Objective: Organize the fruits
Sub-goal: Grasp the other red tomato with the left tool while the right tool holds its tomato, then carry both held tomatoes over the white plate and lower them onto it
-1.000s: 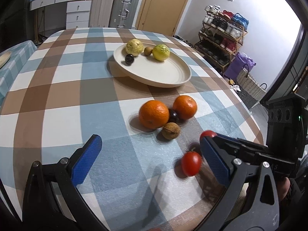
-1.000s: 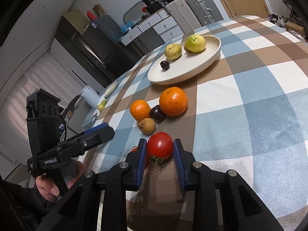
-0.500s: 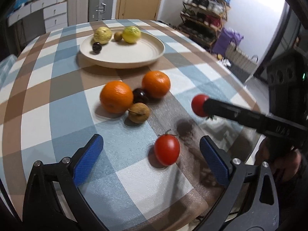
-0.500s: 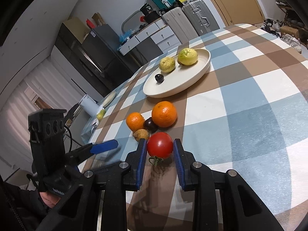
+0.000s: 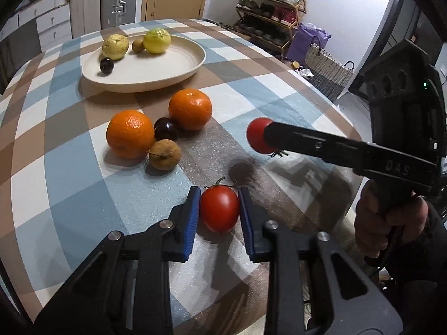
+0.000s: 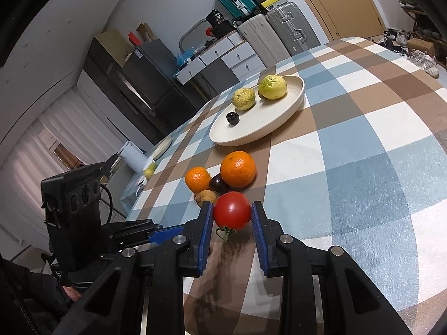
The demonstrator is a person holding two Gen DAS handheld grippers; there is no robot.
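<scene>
My left gripper is shut on a red tomato that rests on the checked tablecloth. My right gripper is shut on a second red tomato and holds it above the cloth; it also shows in the left wrist view. Two oranges, a dark plum and a brown fruit lie grouped ahead. A cream plate beyond holds two yellow-green fruits, a small brown one and a dark one.
The table edge curves off to the right, with a shoe rack and a wicker basket beyond. Suitcases and drawers stand behind the table. The left gripper's body shows at the left of the right wrist view.
My left gripper moved forward and closed on the tomato on the cloth. My right gripper lifted its tomato higher above the table.
</scene>
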